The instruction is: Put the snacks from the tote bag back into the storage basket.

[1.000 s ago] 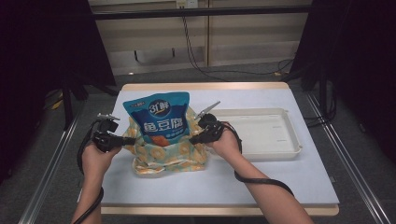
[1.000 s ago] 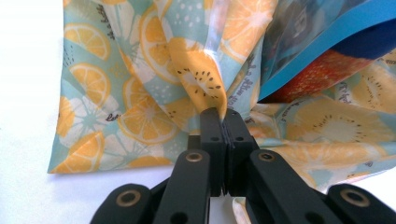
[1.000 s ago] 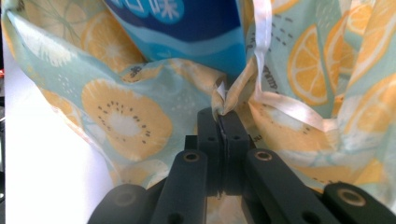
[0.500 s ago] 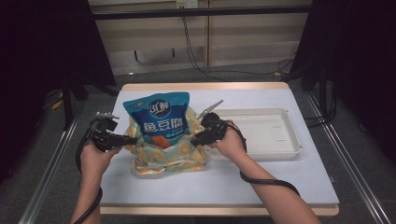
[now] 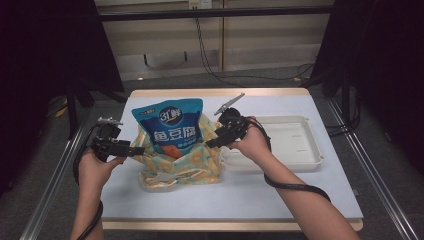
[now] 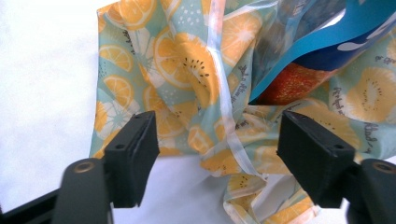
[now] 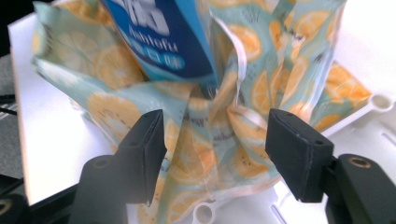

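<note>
Snack pouch [image 5: 170, 127] sits upright inside orange-print bag [image 5: 196, 161] near table [image 5: 300, 195] centre, beside tray [image 5: 300, 148]. Your left gripper [image 5: 138, 150] and right gripper [image 5: 212, 144] flank bag; jaws just opened, clear of fabric. Bag slumps unsupported; pouch keeps it propped.

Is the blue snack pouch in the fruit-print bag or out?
In: the blue snack pouch stands in the open fruit-print bag, its top half sticking out.

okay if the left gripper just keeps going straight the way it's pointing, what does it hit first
Most likely the orange-print bag. The left gripper, its jaws just opened and apart, faces the bag's crumpled side; the blue snack pouch sits deeper inside. Exact depth is hard to judge.
</note>
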### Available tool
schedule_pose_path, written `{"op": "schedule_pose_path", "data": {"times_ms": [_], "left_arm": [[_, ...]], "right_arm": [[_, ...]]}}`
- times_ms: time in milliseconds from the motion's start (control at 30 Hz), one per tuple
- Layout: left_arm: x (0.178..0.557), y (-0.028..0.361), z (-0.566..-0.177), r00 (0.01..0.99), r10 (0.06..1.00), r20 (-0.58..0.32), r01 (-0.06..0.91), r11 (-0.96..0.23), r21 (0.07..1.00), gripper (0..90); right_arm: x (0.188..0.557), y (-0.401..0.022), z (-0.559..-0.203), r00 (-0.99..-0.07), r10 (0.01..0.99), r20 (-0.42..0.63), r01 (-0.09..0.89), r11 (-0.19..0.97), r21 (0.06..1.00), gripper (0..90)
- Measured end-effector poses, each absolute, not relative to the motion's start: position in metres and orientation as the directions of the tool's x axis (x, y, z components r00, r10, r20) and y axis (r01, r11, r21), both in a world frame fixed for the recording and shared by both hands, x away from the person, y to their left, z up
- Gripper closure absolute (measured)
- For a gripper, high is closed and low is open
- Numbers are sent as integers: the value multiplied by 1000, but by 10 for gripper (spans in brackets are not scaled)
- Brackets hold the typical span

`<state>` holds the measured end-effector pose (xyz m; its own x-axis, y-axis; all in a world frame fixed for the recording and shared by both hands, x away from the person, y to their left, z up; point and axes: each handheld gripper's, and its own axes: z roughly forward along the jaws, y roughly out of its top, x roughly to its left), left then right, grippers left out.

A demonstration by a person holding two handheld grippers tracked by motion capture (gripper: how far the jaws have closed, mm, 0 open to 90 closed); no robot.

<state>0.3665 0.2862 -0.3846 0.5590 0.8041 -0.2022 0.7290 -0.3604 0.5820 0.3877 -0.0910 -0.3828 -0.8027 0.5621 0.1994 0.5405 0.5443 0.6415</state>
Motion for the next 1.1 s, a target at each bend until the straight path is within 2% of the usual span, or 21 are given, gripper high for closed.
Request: {"op": "schedule_pose_path", "data": {"times_ms": [167,433,1100], "left_arm": [[365,285,-382,576,797,-180,715,-386,583,195],[362,281,-376,600,781,-175,695,-400,598,120],[359,279,-376,642,741,-195,676,-427,601,71]], "right_arm": [[390,-92,-366,-805,568,172,525,546,653,308],[396,-91,-344,-825,543,153,498,573,651,236],[404,-81,-308,-833,535,140,478,569,669,150]]}}
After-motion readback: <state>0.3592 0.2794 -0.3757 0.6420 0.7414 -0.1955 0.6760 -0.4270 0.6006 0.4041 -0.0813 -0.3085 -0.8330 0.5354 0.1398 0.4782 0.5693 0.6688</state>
